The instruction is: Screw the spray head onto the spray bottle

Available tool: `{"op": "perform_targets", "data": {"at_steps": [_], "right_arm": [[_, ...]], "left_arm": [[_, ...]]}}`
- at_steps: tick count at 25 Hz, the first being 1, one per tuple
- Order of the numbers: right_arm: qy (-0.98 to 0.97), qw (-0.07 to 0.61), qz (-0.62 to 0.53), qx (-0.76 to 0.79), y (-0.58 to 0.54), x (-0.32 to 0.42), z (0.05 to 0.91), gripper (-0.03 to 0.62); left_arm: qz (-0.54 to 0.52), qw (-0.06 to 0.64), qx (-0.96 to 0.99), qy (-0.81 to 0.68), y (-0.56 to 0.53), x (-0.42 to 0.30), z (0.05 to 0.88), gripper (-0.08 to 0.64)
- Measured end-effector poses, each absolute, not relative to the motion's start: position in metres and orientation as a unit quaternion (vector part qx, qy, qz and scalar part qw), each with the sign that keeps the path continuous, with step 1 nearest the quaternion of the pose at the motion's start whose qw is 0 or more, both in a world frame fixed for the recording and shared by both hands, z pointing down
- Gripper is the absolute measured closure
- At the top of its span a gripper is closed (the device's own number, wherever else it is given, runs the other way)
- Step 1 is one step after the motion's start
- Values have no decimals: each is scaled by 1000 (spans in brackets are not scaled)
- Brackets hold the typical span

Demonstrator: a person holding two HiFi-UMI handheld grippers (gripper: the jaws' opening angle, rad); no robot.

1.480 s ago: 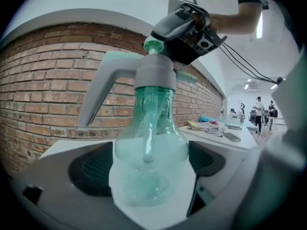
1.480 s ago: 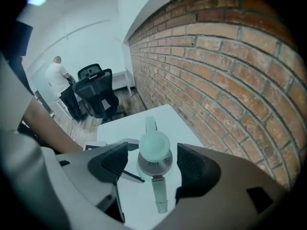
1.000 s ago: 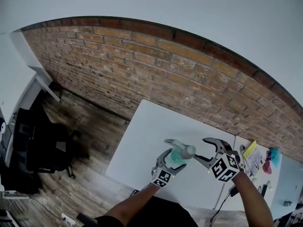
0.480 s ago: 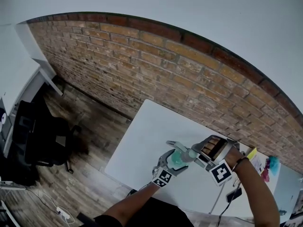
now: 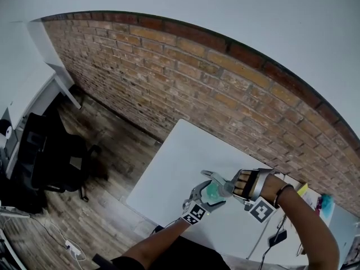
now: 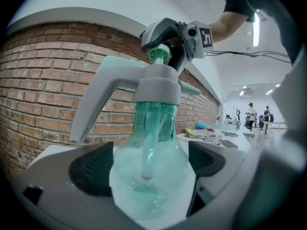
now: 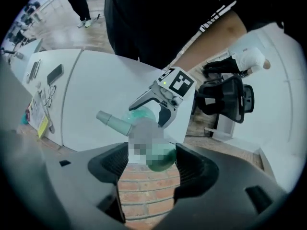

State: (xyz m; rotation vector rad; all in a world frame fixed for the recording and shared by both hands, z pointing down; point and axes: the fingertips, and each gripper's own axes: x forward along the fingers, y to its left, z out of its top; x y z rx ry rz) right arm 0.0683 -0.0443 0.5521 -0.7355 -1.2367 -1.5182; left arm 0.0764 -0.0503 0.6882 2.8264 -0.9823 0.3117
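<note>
Office chair: at the far left we see a black office chair (image 5: 53, 167) on the wood floor (image 5: 115, 170), well apart from the table; the dark things beside it are cut off by the frame edge and we cannot name them.
Brick wall: a brick wall (image 5: 169, 77) runs behind everything.
Table: the white table (image 5: 177, 159) is bare where we can see it; its near edge is hidden by our arms.
Left gripper: the left gripper (image 6: 148, 166) has its pads pressed against both sides of the bottle's round belly.
Spray bottle: the clear green spray bottle (image 6: 146, 190) is held upright above the table, just left of the right gripper; a thin tube shows inside it.
Spray head: the grey spray head (image 6: 156, 87) sits on the bottle's neck, its long lever slanting down to the left. Its collar hides the threads, so we cannot tell how far it is seated.
Right gripper: the right gripper (image 7: 146, 164) comes from above and pinches the top of the spray head at the green knob (image 6: 159, 54); part of the head is hard to make out in the right gripper view.
Right end: papers (image 5: 304, 189) and something teal (image 5: 326, 198) lie at the table's far end, too small to name.
</note>
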Motion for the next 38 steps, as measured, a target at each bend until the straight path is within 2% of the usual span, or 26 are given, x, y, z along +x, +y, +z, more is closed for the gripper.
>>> {"op": "perform_targets", "data": {"at_steps": [8,14,19,24,29,38], "right_arm": [[-438,461,-669,-386,-29,68,573,288],[-442,500,-622,-409,-35,78,598,292],[-540,573,-510,-346,-35,71,595,293],[-649,644,-334,-228,-41,62,592,293],[-702,666,-217,-126,-45,59,591,293],[-752,657,-48,11,-53,58,588,299]], "left_arm": [[95,64,940,-320,-53,80,682,72],[93,61,945,-307,-52,80,679,72],[99,66,946,-301,-49,80,688,72],[101,66,944,-306,-50,78,688,72],[103,65,943,-311,-50,78,689,72],[110,68,942,-310,-50,80,690,72]]}}
